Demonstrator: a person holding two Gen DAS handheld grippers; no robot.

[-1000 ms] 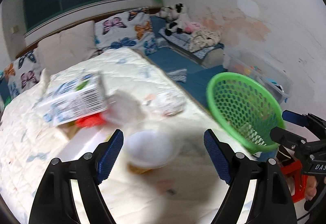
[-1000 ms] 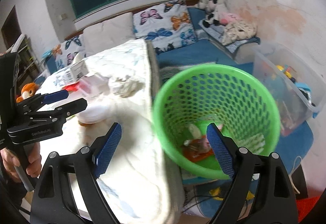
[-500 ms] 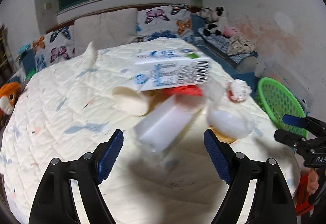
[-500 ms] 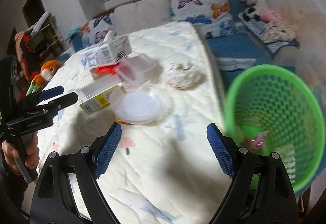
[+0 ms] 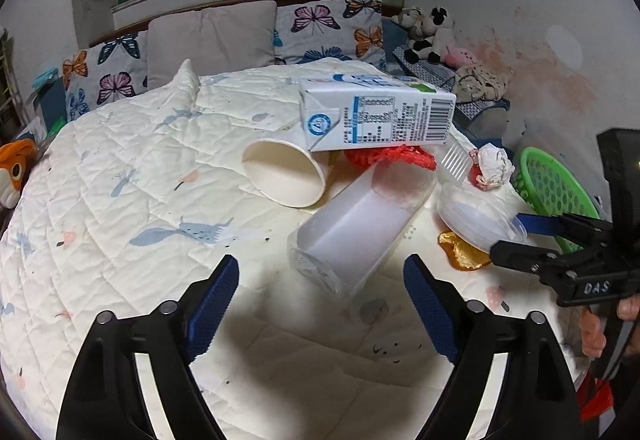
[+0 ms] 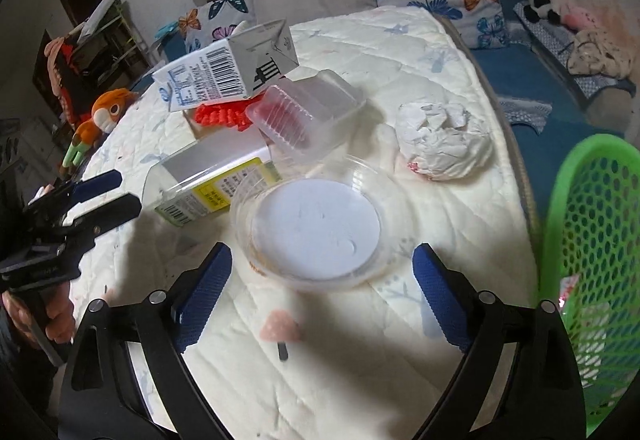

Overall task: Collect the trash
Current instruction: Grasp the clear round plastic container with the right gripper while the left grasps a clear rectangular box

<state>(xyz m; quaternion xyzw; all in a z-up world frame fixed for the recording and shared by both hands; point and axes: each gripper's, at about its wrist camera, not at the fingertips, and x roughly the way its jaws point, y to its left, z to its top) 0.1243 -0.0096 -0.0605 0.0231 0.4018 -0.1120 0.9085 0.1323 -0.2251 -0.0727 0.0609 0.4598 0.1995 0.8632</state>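
Both empty, jaws apart: left gripper (image 5: 320,306) before clear plastic box (image 5: 360,224), right gripper (image 6: 320,296) before round plastic lid (image 6: 316,226). Milk carton (image 5: 376,116) on pile; green basket (image 6: 596,240) at bed edge.

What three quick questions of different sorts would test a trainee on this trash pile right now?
1. True or false: the milk carton lies flat on the quilt.
2. Multiple choice: the left claw points at: A) paper cup B) clear box C) green basket.
3. Fill in: the round clear lid lies in front of the open ____ claw.

Key: 1 false, it rests on other trash, among it a red net. 2 B. 3 right.
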